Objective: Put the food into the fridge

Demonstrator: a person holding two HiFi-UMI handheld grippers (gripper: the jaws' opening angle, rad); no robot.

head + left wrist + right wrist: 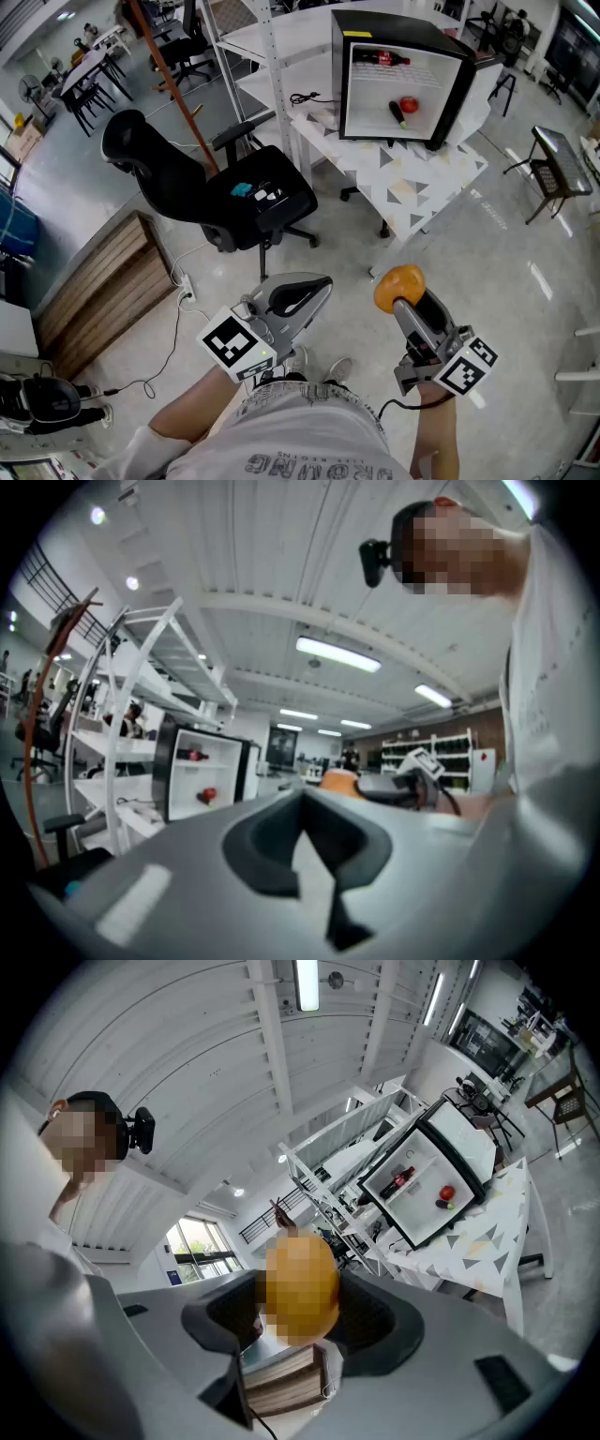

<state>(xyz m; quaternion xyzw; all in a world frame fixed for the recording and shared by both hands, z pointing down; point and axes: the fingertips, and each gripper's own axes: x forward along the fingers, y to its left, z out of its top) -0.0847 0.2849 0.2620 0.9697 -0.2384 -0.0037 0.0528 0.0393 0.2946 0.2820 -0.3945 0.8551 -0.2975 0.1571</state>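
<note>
Table (424, 190), fridge (394, 22) holding bottle (380, 58), red fruit (409, 104), right gripper (401, 298) gripping orange (397, 283), left gripper (324, 281) closed

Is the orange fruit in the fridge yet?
Out. The orange fruit is clamped between the right gripper's jaws, well away from the fridge, which stands across the floor.

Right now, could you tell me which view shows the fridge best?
The head view: the fridge faces the camera, its inside plainly visible. The right gripper view shows it smaller and tilted; the left gripper view, tiny.
</note>
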